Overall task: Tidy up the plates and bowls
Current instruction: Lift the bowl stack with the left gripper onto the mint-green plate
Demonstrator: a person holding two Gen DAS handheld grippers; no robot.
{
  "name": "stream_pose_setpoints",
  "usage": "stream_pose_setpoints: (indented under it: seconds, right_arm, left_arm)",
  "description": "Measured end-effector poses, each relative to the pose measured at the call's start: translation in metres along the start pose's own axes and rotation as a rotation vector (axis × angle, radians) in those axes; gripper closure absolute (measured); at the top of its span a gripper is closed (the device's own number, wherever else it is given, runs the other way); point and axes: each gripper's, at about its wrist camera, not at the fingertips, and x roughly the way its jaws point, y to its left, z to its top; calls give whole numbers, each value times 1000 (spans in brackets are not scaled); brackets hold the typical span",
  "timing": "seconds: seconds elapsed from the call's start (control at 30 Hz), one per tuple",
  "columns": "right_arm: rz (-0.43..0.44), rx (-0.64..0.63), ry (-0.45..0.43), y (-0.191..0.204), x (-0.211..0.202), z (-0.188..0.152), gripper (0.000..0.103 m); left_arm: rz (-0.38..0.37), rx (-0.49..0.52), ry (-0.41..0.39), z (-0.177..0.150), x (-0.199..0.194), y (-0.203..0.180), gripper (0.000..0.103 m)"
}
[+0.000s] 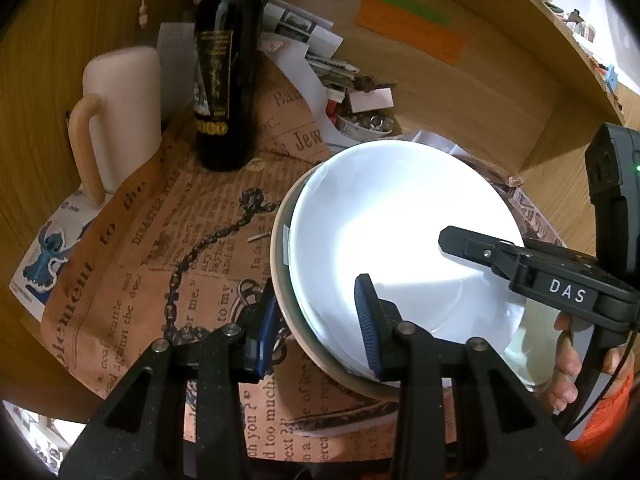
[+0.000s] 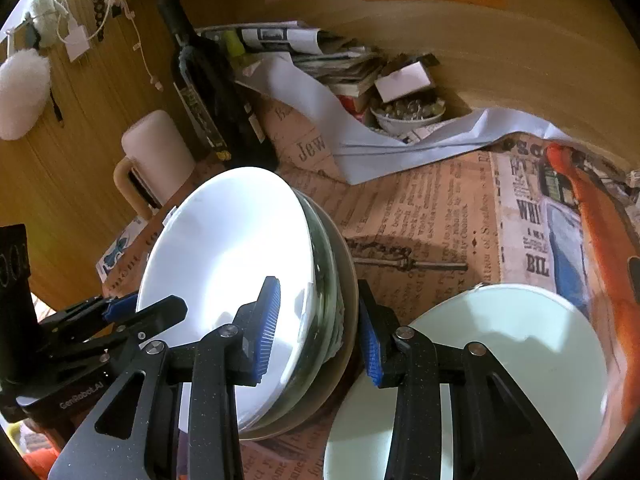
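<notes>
Plates and bowls are sitting nested in one stack [image 1: 404, 240] on the newspaper-print paper [image 1: 168, 248] that covers the wooden desk [image 1: 24, 184], with a white plate on top, a glassy piece under it and a beige bowl at the bottom. I am holding my left gripper [image 1: 320, 324] on the stack's near-left rim, its jaws partly closed: one blue pad is lying inside on the white surface and the other is sitting outside against the beige wall, so the rim is pinched between them. I am keeping my right gripper [image 2: 320, 332] on the opposite rim, jaws likewise narrowed and clamped across all the layers, one pad on the white inside and one on the outer wall. From the left wrist view I am seeing that right gripper [image 1: 472, 240] reaching over the plate, with the fingers of my hand [image 1: 568, 356] wrapped round its handle and an orange sleeve below. A pale green plate [image 2: 500, 356] is lying apart from the stack, just beside it on the right in the right wrist view. Behind the stack a dark wine bottle [image 1: 224, 64] is standing upright next to a pale mug [image 1: 120, 104], and a small bowl of trinkets [image 2: 408, 114] is sitting among loose papers near the back wall
</notes>
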Motion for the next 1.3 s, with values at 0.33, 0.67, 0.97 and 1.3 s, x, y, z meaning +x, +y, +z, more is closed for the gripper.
stream_pose_setpoints:
  seconds: [0.33,0.67,0.97,1.3]
  right_arm:
    - [-13,0,-57,-1,-21,3,69]
    - [-34,10,-104,-6,-43,1,69]
    - [-71,33,-138,-18,-66,-6,69]
    - [-109,65,-163,-36,-92,-18,69]
  left_arm:
    - [-18,17,-39,6,-9,-10,66]
    - [-51,45,-77,13,-22,-27,66]
    - [-79,99,-103,15,-29,-53,66]
    - [-121,140,-99,13,-29,-84,66]
